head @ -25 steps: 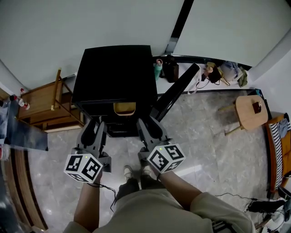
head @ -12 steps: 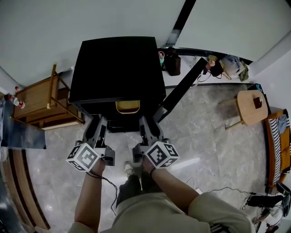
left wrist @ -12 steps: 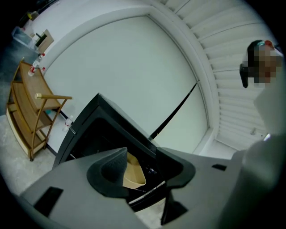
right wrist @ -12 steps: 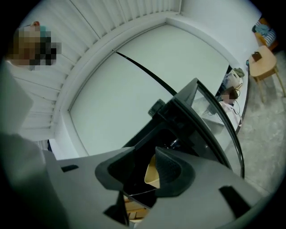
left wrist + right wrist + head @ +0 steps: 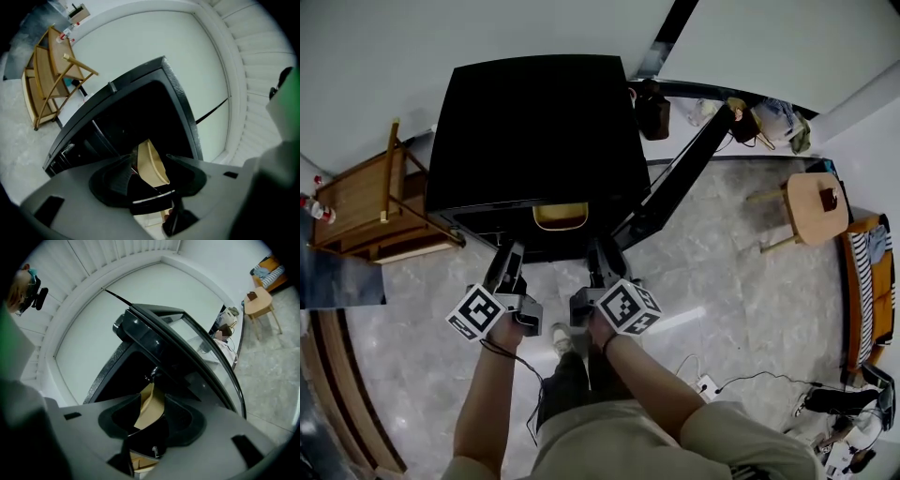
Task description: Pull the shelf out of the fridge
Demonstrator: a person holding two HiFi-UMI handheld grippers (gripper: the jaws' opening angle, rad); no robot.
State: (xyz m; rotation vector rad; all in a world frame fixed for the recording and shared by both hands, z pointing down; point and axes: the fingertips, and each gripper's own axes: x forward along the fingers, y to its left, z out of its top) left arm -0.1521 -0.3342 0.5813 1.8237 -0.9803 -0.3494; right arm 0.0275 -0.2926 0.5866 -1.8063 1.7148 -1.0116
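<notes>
The black fridge (image 5: 534,122) stands open, its door (image 5: 675,183) swung out to the right. A tan bowl-like thing (image 5: 560,217) sits on a shelf just inside the opening. My left gripper (image 5: 508,265) and right gripper (image 5: 602,262) both reach into the fridge's lower front, side by side. In the left gripper view the jaws of my left gripper (image 5: 149,161) are opening, with the tan thing (image 5: 152,166) and a thin shelf edge (image 5: 150,199) seen between them. In the right gripper view my right gripper (image 5: 152,404) is opening too, and the tan thing (image 5: 149,411) shows in its gap. No pad visibly presses on anything.
A wooden rack (image 5: 366,202) stands left of the fridge. A round wooden stool (image 5: 814,206) is at the right, bags (image 5: 769,117) lie along the back wall, and cables (image 5: 741,380) run over the marble floor. The person's feet (image 5: 562,337) stand right behind the grippers.
Both grippers have moved forward to the fridge opening, and the head has come closer over the fridge. The tan thing has stayed in place.
</notes>
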